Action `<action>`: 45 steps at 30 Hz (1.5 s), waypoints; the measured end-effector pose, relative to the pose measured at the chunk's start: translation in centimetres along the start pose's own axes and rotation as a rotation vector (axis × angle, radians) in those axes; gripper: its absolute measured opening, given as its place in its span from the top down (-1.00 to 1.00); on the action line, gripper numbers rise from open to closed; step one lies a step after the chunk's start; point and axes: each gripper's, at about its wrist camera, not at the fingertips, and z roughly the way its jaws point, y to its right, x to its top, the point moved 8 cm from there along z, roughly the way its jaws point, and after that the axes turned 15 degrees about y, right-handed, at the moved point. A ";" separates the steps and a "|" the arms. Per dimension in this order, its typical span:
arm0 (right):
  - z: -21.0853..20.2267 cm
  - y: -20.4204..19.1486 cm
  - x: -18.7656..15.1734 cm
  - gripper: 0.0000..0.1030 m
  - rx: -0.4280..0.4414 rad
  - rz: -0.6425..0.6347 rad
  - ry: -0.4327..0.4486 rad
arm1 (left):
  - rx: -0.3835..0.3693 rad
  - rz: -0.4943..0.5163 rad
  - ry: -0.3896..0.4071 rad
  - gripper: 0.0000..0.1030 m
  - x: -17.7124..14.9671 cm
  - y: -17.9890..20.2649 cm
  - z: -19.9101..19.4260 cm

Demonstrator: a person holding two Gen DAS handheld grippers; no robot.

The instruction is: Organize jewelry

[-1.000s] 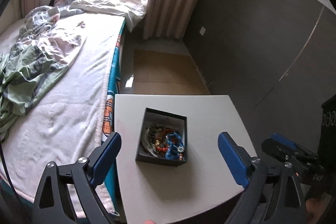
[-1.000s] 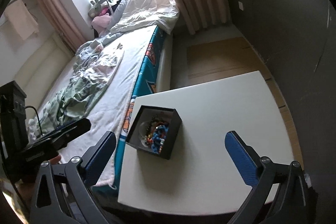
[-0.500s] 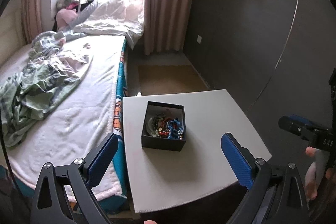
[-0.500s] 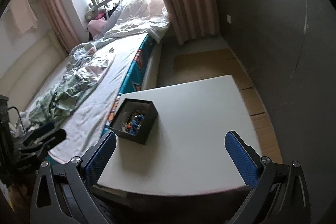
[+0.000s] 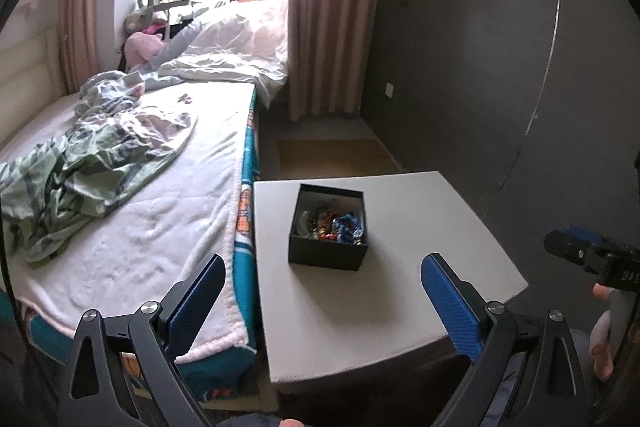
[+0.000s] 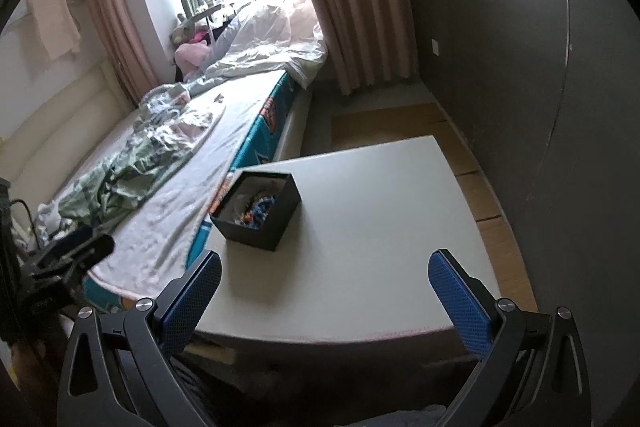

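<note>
A small black open box (image 5: 328, 227) (image 6: 256, 209) stands on a white table (image 5: 400, 287) (image 6: 380, 227), near its left side. Inside lies a tangle of jewelry (image 5: 336, 223) (image 6: 256, 213) with blue, red and gold beads. My left gripper (image 5: 320, 287) is open, held back over the table's near edge, well short of the box. My right gripper (image 6: 328, 285) is also open, above the table's front edge, with the box ahead and to the left. Nothing is between either pair of fingers. In the left wrist view the other gripper (image 5: 588, 255) shows at the far right, held by a hand (image 5: 604, 331).
A bed (image 5: 140, 207) (image 6: 160, 163) with rumpled green clothes and a white duvet runs along the table's left side. A dark grey wall (image 5: 480, 67) stands to the right. Curtains (image 5: 328, 7) and a window are at the back. Cardboard covers the floor beyond the table.
Both grippers have drawn back and tilted up from the table. The box now looks smaller and farther away, and more of the room and window shows. Both stay open.
</note>
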 end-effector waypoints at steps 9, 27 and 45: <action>-0.8 -0.6 0.1 -1.00 0.001 -0.054 0.050 | 0.033 -0.013 0.071 -0.91 0.1 -0.4 -1.0; -1.8 1.6 0.8 -1.00 -0.013 0.031 0.106 | 0.084 0.004 0.065 -0.91 0.0 -0.9 -0.8; -2.7 1.5 1.2 -1.00 -0.012 0.042 0.136 | 0.101 0.052 0.054 -0.91 -0.3 -0.8 -0.8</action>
